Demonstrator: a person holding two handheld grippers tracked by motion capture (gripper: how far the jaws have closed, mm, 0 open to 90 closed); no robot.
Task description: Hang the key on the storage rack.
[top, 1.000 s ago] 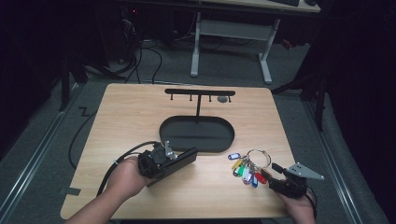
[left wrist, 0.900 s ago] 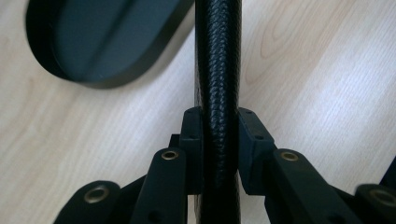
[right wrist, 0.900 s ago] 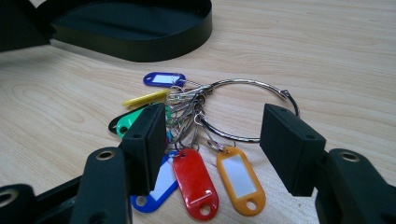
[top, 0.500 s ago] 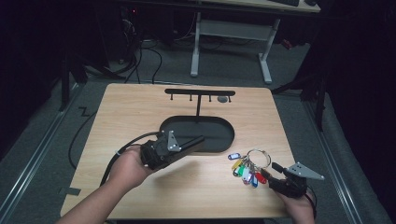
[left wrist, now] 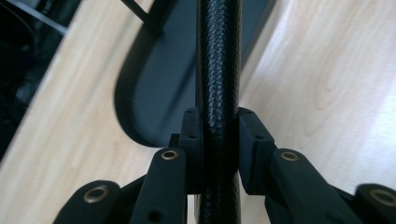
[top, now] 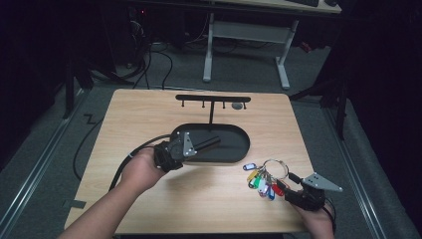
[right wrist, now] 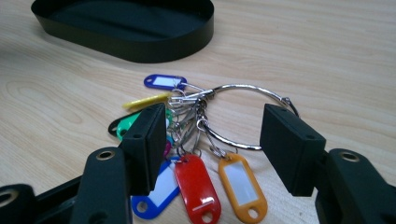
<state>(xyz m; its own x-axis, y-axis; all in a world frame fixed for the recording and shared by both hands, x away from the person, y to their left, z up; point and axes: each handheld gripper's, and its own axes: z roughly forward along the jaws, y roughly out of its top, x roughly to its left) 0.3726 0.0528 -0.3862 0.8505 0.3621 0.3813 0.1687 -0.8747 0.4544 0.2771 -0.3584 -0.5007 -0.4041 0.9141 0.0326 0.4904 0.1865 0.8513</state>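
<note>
While over the black tray [top: 234, 149], left claw [top: 211, 144] clamped on its cable [left wrist: 218, 70]; right claw [right wrist: 212, 149] wide apart astride key ring [right wrist: 233, 116].

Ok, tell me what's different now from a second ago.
The left tongs have swung away from the person, from the bare table out over the black tray under the hook stand. Their jaws stay clamped on a black braided cable. The right tongs have not moved: open, just short of the key ring with its coloured tags, which lies where it was.
</note>
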